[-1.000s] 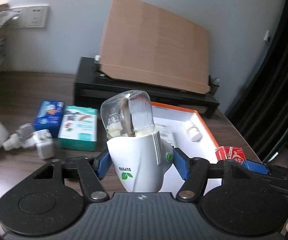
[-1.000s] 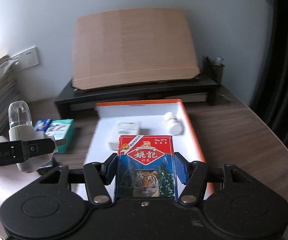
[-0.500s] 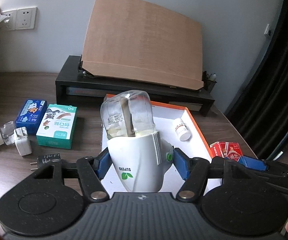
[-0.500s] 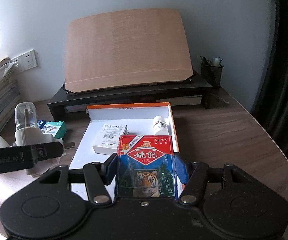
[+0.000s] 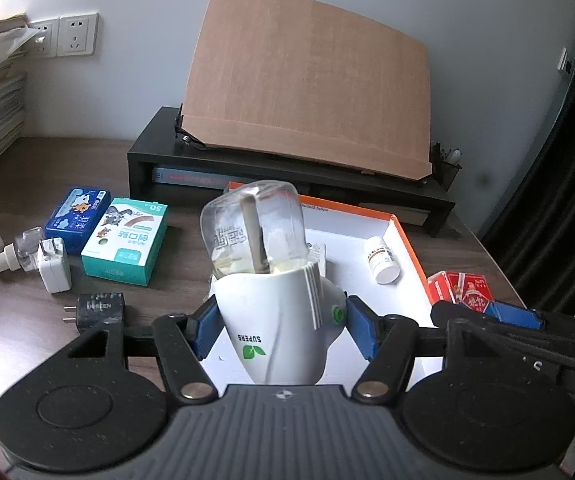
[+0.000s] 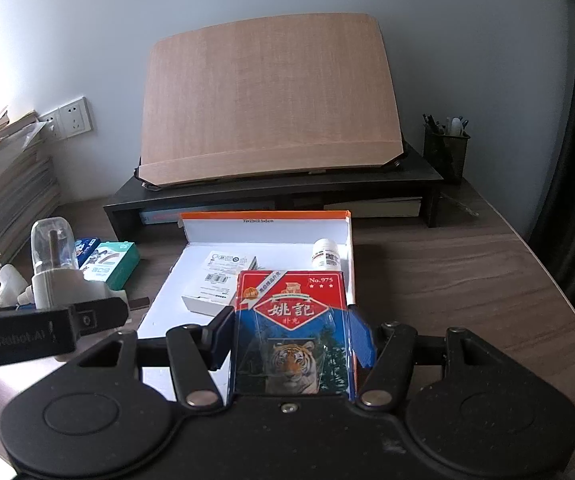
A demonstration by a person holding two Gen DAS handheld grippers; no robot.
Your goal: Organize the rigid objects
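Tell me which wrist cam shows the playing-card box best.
Right wrist: the playing-card box fills the centre, tiger and red label facing the lens, clamped by the right gripper. Left wrist catches only a red corner of it at the right edge.

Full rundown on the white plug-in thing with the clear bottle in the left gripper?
The mosquito-repellent heater has a glossy white plastic body with a green leaf logo, "SUPERB" lettering and a small green button. A clear bottle with a brown wick and a little pale liquid sticks out of its far end. The left gripper clamps its sides with blue pads, holding it above the orange-edged white box.
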